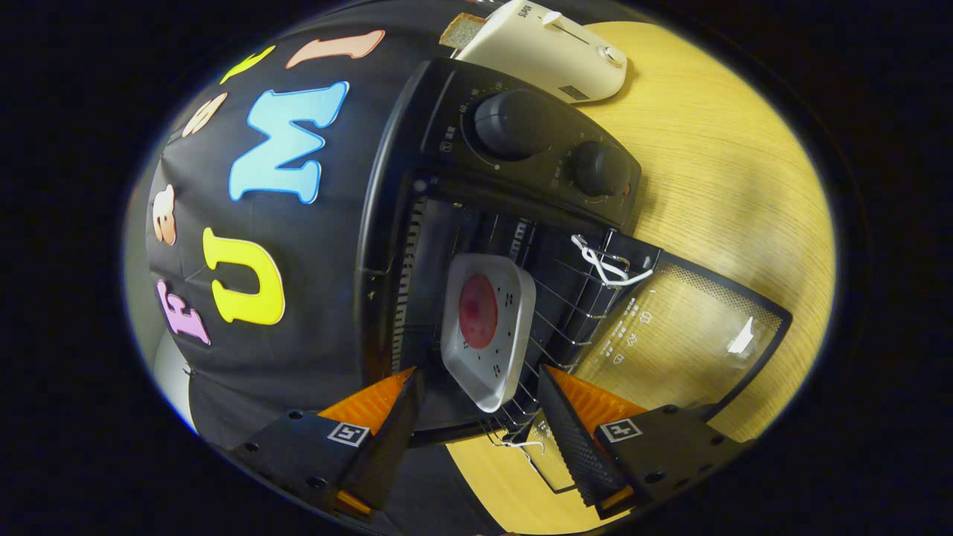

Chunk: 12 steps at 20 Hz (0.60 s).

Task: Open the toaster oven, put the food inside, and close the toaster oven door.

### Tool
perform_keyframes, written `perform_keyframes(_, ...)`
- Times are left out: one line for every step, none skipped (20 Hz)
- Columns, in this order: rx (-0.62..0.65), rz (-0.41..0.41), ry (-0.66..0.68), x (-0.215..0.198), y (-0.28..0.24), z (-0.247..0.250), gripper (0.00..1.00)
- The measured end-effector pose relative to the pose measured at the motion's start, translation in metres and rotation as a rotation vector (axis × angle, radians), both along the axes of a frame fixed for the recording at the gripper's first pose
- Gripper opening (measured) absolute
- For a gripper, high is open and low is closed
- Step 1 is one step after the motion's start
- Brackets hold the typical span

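The gripper [476, 417] is held open, nothing clasped between its ridged fingers. Just ahead, a square white plate [514, 298] with rounded corners, bearing a round red slice of food [478, 310], is seen on the wire rack [577, 294] inside the black toaster oven [454, 134], whose glass door [677, 335] lies open over the wood-grain worktop [730, 171]. A cream toaster [547, 48] is seen beyond

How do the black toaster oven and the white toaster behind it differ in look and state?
The toaster oven is black with two round knobs; the toaster is white with a slide lever. The toaster oven's door is open, with a plate of food on its rack, while the toaster holds a bread slice in its slot. Both stand on the wooden table. The gripper is open before the plate.
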State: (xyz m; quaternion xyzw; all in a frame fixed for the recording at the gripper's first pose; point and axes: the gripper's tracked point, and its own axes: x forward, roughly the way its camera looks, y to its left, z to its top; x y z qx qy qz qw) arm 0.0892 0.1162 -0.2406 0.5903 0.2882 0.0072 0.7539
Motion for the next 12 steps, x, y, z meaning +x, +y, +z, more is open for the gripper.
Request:
perform_keyframes(-0.013,0.027,-0.006,-0.009,0.005,0.003,0.96)
perform_keyframes(-0.034,0.057,-0.005,-0.018,0.009,0.004,0.96)
perform_keyframes(-0.065,0.090,-0.011,-0.028,0.013,0.006,0.97)
perform_keyframes(-0.115,0.124,-0.019,-0.037,0.015,0.005,0.97)
perform_keyframes(-0.179,0.159,-0.029,-0.047,0.015,0.005,0.97)
perform_keyframes(-0.237,0.191,-0.037,-0.054,0.014,0.003,0.97)
perform_keyframes(-0.299,0.232,-0.045,-0.062,0.015,0.002,0.97)
perform_keyframes(-0.350,0.267,-0.050,-0.069,0.014,-0.001,0.97)
perform_keyframes(-0.404,0.296,-0.049,-0.076,0.013,-0.003,0.97)
perform_keyframes(-0.452,0.322,-0.052,-0.080,0.012,-0.004,0.97)
perform_keyframes(-0.501,0.360,-0.061,-0.085,0.014,-0.006,0.98)
perform_keyframes(-0.545,0.398,-0.059,-0.090,0.015,-0.010,0.98)
